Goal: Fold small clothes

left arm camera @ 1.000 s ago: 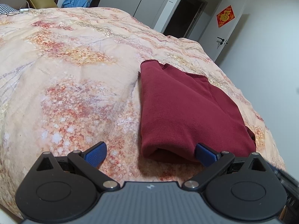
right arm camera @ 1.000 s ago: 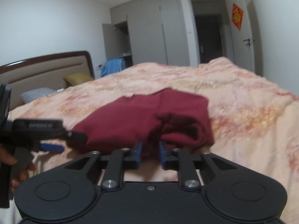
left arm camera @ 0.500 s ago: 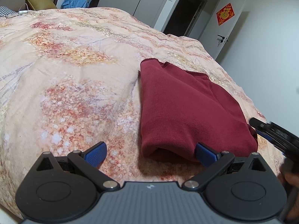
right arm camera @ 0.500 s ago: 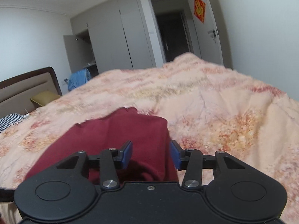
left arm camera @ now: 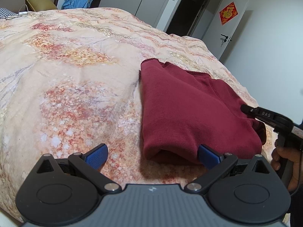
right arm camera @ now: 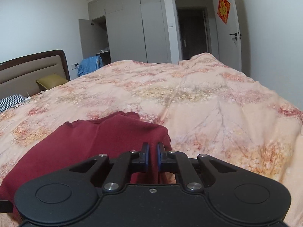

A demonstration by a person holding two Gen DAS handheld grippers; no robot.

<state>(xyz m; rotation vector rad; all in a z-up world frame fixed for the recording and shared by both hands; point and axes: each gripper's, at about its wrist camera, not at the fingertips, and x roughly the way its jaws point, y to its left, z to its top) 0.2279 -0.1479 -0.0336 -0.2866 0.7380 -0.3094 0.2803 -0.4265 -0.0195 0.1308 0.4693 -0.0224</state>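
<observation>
A dark red knit garment [left arm camera: 189,109] lies folded on the floral bedspread [left arm camera: 75,75]. My left gripper [left arm camera: 152,156] is open, its blue pads spread wide at the garment's near folded edge, and holds nothing. In the right wrist view my right gripper [right arm camera: 152,158] is shut on the near right edge of the red garment [right arm camera: 94,141], cloth pinched between its blue pads. The right gripper also shows at the right edge of the left wrist view [left arm camera: 265,116], at the garment's right side.
The bed's right edge drops off near the white wall and door [left arm camera: 227,37]. Pillows [right arm camera: 51,81] and the headboard [right arm camera: 28,71] lie at the far left. Blue clothing [right arm camera: 90,64] hangs by the open wardrobe.
My right gripper opened, moved along the garment's right side, then closed on its edge. It came into the left wrist view. My left gripper stayed still and open.
</observation>
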